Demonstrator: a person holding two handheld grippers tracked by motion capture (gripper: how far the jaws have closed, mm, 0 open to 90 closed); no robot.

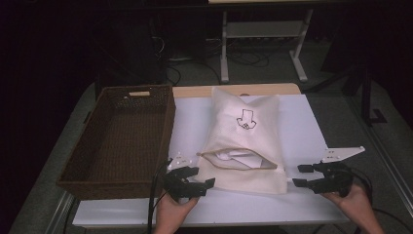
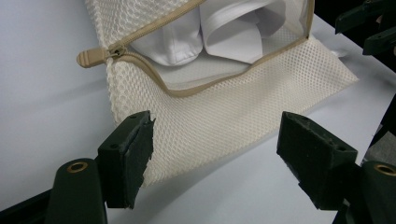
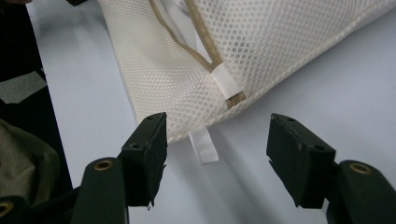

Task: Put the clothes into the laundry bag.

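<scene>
A cream mesh laundry bag lies on the white table, its zipper open near the front end with white folded cloth inside. My left gripper stands open at the bag's front left corner. In the left gripper view the bag's corner lies between and beyond the jaws, with the tan zipper pull at upper left. My right gripper is open just right of the bag's front right corner. The right gripper view shows that corner and a white tag between the jaws.
A dark brown wicker basket stands empty on the left half of the table, touching the bag's left side. A black arrow mark is printed on the bag's far part. Table legs and cables lie on the floor behind.
</scene>
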